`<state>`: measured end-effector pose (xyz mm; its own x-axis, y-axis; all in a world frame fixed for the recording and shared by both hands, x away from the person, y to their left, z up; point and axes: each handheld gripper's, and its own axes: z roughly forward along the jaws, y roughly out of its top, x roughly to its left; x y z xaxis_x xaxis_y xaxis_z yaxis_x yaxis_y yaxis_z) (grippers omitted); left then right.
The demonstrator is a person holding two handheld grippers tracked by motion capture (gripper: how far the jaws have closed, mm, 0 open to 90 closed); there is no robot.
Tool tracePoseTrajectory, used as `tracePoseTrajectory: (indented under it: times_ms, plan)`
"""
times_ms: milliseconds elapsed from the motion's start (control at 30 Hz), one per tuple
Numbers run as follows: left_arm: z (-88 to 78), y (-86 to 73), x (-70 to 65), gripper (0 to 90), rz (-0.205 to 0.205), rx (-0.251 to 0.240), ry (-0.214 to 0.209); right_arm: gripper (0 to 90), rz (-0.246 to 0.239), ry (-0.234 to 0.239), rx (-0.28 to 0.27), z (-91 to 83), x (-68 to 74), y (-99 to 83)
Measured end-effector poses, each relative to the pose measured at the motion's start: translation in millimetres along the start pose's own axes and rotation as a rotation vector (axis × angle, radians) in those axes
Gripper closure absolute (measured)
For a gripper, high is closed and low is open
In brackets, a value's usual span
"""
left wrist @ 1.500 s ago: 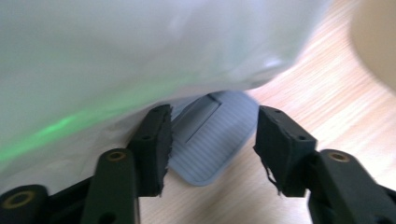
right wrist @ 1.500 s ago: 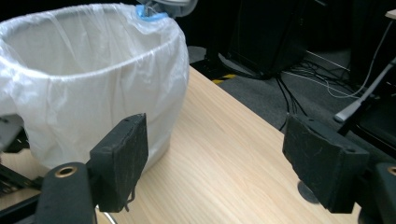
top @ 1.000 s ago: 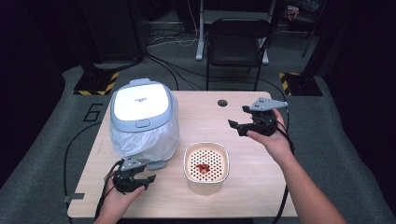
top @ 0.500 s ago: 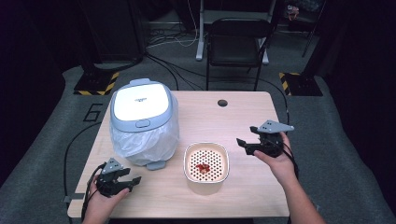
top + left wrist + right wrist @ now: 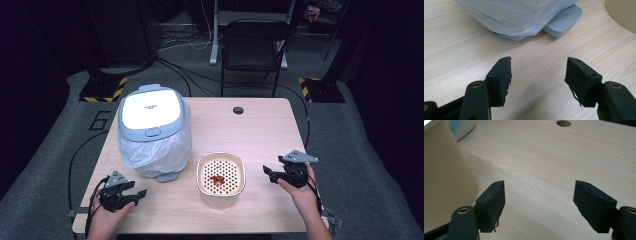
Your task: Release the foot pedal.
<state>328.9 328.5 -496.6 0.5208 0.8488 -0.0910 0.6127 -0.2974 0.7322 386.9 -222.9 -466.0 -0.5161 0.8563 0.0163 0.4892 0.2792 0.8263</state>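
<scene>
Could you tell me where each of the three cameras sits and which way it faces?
High view: fixed above the person's side, looking forward and down on the table; both hands show, with the left claw and right claw open.
Left gripper view: rides the left claw, facing the bagged bin and its pedal.
Right gripper view: rides the right claw, facing the table hole, the cream basket at its left.
Shared: the basket's edge shows in both gripper views.
</scene>
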Motion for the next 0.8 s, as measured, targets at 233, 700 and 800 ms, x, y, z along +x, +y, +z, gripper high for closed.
tracePoseTrajectory:
  times_ms: [233, 700, 800]
  plan:
    - [2.6, -3.5, 4.0, 37.2, -0.001, 0.009, 0.006, 25.0, 0.02, -0.044, 0.033, 8.4, -13.6, -24.5]
    - [10.9, -13.4, 20.9, 34.4, -0.021, 0.004, 0.031, 23.9, 0.058, -0.048, 0.057, 21.0, -21.4, -48.9]
    - [13.9, -15.9, 26.1, 34.3, -0.002, -0.013, 0.065, 22.4, 0.05, -0.05, 0.069, 26.6, -19.4, -49.9]
